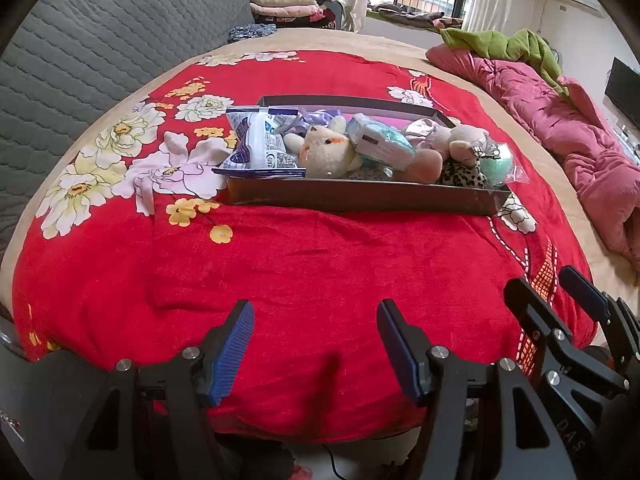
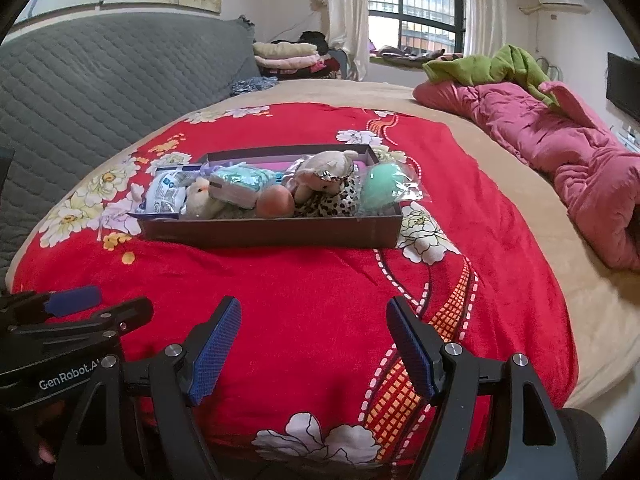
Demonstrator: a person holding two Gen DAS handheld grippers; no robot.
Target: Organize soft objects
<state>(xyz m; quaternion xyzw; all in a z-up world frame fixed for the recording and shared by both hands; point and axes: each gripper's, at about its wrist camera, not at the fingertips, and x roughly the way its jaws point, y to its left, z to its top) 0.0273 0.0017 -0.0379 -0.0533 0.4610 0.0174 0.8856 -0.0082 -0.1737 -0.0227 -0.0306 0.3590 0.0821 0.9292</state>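
so both grippers hang over the near edge of the red floral blanket point(image 1: 320, 264), nothing in either; left gripper point(image 1: 316, 344) has its jaws spread wide, right gripper point(image 2: 314, 344) same deal; all the soft stuff already sits piled in the shallow dark box point(image 2: 272, 234) straight ahead, well apart from both; the box's long axis runs left-right across the view; white plush bear point(image 1: 324, 152) and wipes packet point(image 1: 260, 140) at its left end, green ball in plastic point(image 2: 380, 188) at the right; looks about equally far from each, i'd guess
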